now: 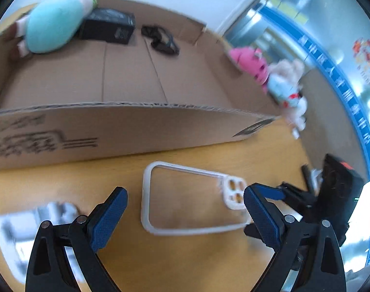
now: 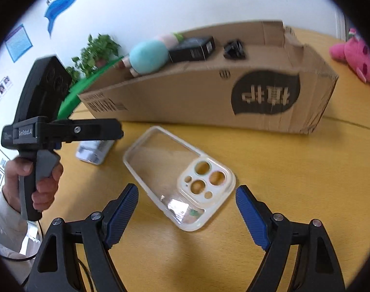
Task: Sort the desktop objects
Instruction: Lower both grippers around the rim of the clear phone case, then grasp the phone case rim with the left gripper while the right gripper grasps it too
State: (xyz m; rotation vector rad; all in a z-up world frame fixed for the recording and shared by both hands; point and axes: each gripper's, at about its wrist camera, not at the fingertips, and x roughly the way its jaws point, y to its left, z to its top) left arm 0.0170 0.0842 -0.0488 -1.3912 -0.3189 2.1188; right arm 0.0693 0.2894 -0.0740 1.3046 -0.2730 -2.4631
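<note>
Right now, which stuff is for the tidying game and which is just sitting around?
For the job: phone case, white packet, cardboard box, pink plush, both open grippers, left and right.

Just there: potted plant, wall posters, wooden table.

Between the right gripper's (image 2: 187,215) ribbed blue rubber pads (image 2: 123,215) lies a clear, glossy plastic phone case (image 2: 177,177) on the smooth, yellowish wood-look table (image 2: 282,175). Beyond it, a matt corrugated cardboard box (image 2: 185,97) holds a fuzzy teal plush toy (image 2: 148,57).
</note>
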